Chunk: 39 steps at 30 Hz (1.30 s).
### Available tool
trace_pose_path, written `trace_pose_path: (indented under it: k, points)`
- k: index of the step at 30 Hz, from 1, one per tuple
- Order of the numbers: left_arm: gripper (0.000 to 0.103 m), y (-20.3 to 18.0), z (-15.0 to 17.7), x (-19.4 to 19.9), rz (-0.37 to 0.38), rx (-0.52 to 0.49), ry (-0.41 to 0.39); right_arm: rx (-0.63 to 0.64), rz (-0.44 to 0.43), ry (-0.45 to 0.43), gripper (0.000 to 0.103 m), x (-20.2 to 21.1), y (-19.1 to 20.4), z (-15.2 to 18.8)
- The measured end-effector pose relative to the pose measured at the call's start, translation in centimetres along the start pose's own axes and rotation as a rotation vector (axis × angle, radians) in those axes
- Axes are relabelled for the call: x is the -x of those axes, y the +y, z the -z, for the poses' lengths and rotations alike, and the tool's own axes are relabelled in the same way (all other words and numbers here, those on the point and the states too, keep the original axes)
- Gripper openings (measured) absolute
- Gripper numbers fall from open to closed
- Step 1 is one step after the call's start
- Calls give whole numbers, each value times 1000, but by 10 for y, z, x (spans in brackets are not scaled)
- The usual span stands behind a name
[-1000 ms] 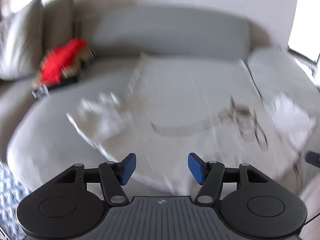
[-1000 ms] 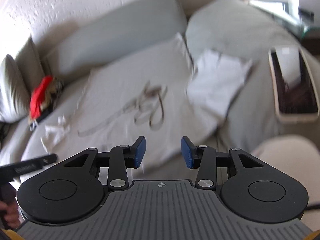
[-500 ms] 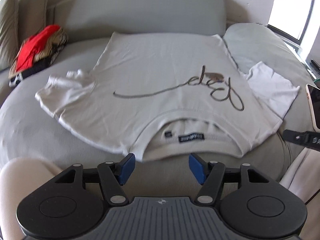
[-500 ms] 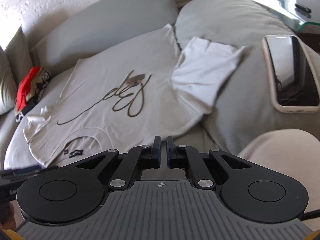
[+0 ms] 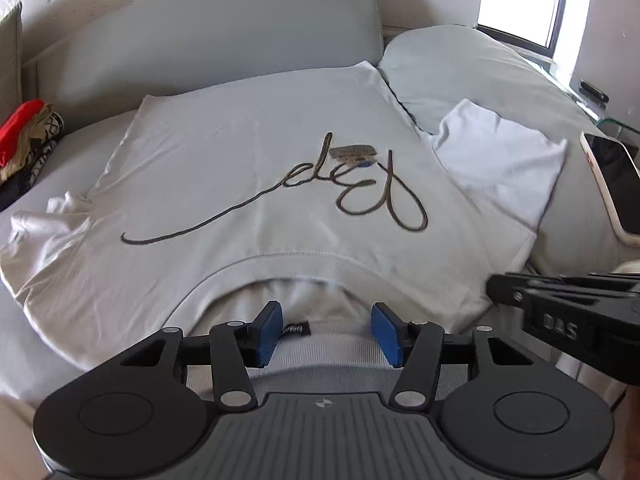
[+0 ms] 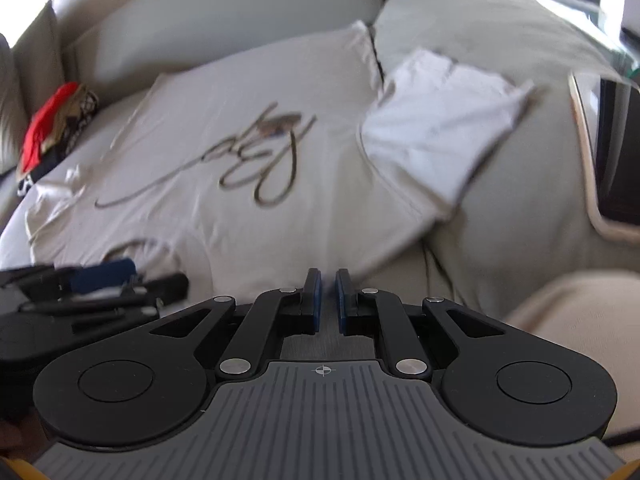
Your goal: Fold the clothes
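Shirt spread flat on the sofa, collar toward me, no fold made yet.

The shirt (image 5: 256, 168) lies face up across the sofa (image 5: 224, 36) seat, one sleeve (image 5: 500, 160) out flat, the other sleeve (image 5: 48, 224) bunched. I judge it light, limp and clingy, so it will sag and drag unless I pinch it at two points; the shoulder seams either side of the collar (image 5: 304, 336) look best. My left tongs (image 5: 326, 334) are wide open over the collar, holding nothing. My right tongs (image 6: 328, 300) are nearly closed with a slim gap, empty, just off the near shoulder. A phone (image 5: 616, 184) sits nearby, and clothes (image 5: 24, 136) are heaped at the far end.
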<state>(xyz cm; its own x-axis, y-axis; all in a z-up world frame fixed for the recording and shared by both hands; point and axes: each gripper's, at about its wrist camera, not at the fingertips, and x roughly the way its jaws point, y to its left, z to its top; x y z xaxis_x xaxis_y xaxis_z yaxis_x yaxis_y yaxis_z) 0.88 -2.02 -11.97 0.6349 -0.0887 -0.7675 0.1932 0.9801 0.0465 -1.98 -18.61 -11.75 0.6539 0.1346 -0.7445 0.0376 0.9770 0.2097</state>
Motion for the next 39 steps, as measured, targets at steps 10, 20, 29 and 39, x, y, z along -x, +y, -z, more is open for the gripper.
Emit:
trace_pose_path:
  k: [10,20,29,39]
  points:
    - [59,2,-5,24,-33,46,48,-163,-14,-106,53,35,-25,-16]
    - [65,31,-26,49,-53,105,-8,-313,118,-250,43,27,-98,-59]
    - [65,35,-21,36,-50,127,31,-372,138,-196,36,-24,-126,-84]
    - [65,41,-20,34,-43,146,28,-414,108,-228,2,-31,-136,-91]
